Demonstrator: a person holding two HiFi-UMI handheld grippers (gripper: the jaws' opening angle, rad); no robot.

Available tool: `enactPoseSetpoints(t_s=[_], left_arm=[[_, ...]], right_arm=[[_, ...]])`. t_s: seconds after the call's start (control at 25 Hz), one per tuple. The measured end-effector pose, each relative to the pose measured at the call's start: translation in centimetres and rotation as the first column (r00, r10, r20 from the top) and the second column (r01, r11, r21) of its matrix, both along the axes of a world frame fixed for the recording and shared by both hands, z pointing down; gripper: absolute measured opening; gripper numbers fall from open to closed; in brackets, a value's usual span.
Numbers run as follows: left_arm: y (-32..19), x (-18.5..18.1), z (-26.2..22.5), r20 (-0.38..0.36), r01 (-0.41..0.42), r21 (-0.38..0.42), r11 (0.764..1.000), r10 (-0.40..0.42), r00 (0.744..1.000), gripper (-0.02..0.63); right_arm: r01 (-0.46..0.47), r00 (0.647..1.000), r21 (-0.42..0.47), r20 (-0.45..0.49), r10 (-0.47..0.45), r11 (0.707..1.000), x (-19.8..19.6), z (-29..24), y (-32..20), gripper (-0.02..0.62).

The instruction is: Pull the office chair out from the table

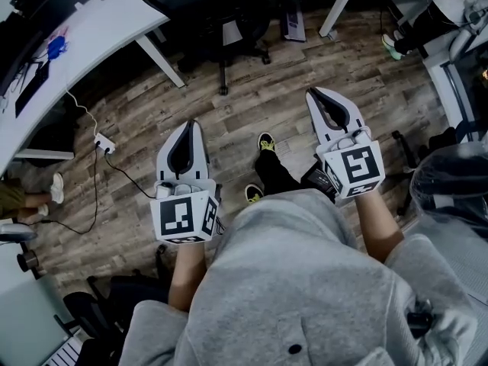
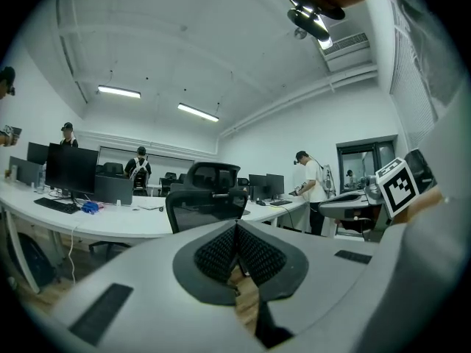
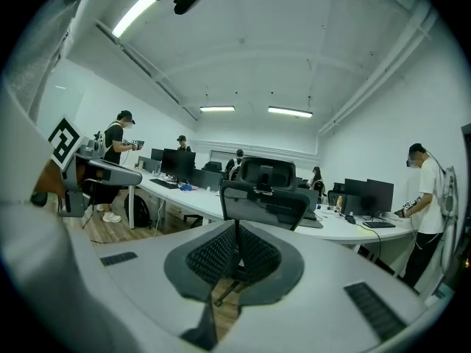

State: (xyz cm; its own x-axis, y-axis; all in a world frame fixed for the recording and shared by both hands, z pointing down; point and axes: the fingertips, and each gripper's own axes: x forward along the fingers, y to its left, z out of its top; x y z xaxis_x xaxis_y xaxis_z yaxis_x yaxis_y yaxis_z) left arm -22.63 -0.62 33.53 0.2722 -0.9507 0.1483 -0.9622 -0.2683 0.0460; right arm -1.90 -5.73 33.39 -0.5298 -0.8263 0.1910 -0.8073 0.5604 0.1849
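The black office chair [image 1: 217, 2] stands tucked against the white curved table [image 1: 107, 25] at the top of the head view, its wheeled base on the wood floor. My left gripper [image 1: 187, 126] and right gripper [image 1: 315, 94] are both held out over the floor, short of the chair, shut and with nothing in them. In the left gripper view the chair's mesh back and headrest [image 2: 207, 193] rise just beyond the shut gripper [image 2: 235, 228]. In the right gripper view the chair [image 3: 265, 193] stands straight ahead of the shut gripper [image 3: 235, 226].
A power strip [image 1: 104, 142] with its cable lies on the floor at left. Other dark chairs stand at lower left [image 1: 91, 311] and at right [image 1: 450, 175]. Monitors [image 2: 72, 169] sit on the table, and several people stand around the room. My feet [image 1: 265, 142] are between the grippers.
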Motion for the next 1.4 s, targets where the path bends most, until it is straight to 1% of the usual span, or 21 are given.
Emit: enactPoseSetpoints(t_s=[0.12,0.28,0.48,0.6,0.72,0.96,1.4], left_arm=[[-1.8,-0.1,0.2,0.007,0.008,-0.016,1.0,-0.008,1.0,0.012],[-4.8,-0.3,0.6,0.02,0.013,-0.04,0.999,-0.013,1.0,0.012],[-9.6,-0.1,0.7,0.031,0.017,-0.055,0.998,-0.016,0.999,0.012],[-12.2,0.4,0.8,0.045,0.01,-0.063,0.998,-0.007,0.999,0.012],[-14.7,0.9,0.9,0.057,0.007,-0.069,0.998,-0.003,0.998,0.012],[-18.2,1.5,0.8,0.062,0.016,-0.081,0.997,-0.011,0.998,0.012],[-22.5,2.4,0.8,0.089,0.054,-0.084,0.995,-0.046,0.995,0.012]], right_arm=[[0.006,1.0,-0.012,0.003,-0.006,1.0,0.1,0.3,-2.0,0.037],[0.032,0.999,-0.007,-0.033,-0.032,0.999,0.3,0.4,-5.2,0.037],[0.046,0.997,0.024,-0.069,-0.044,0.999,1.7,-0.8,-10.6,0.037],[0.034,0.999,0.04,-0.044,-0.032,0.999,2.3,-1.7,-13.9,0.037],[0.031,0.999,0.037,-0.024,-0.03,0.999,2.4,-1.7,-16.5,0.037],[0.06,0.998,0.021,-0.025,-0.06,0.998,2.4,-1.2,-19.8,0.037],[0.106,0.994,0.007,0.015,-0.106,0.994,2.3,-0.3,-23.9,0.037]])
